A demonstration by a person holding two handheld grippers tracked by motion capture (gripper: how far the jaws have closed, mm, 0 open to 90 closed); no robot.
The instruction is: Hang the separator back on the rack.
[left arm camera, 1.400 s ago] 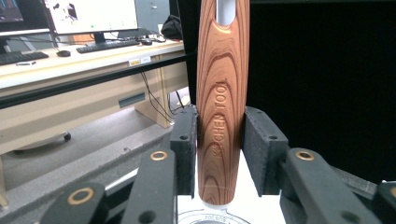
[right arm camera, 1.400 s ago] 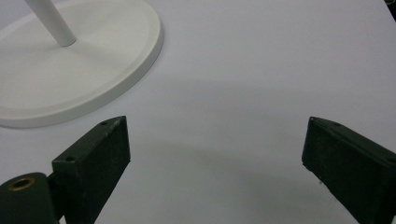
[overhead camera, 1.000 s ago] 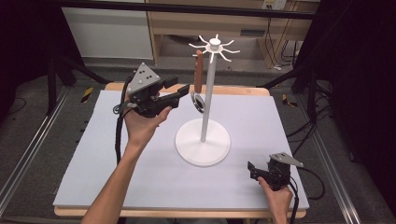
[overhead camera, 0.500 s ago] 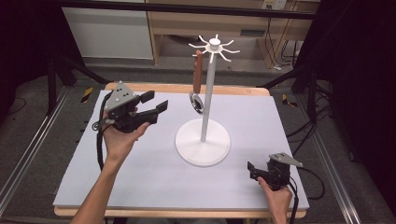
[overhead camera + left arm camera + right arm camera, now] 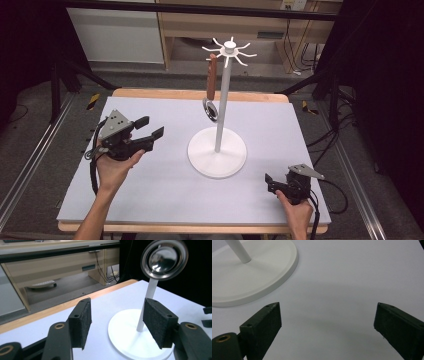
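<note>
A ladle (image 5: 212,87) hangs from the white hook stand (image 5: 218,150) on the worktop (image 5: 165,195). The left gripper (image 5: 150,129), jaws open and empty, faces it. The right gripper (image 5: 268,182) rests apart, jaws open.

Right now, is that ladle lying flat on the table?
No, the ladle hangs from a hook of the white stand, its bowl clear of the table.

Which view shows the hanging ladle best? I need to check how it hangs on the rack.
The high view: the whole ladle hangs by its brown handle from a hook of the white rack, bowl lowest. The left gripper view catches just its shiny bowl beside the pole. The right gripper view gives the rack's base instead.
</note>
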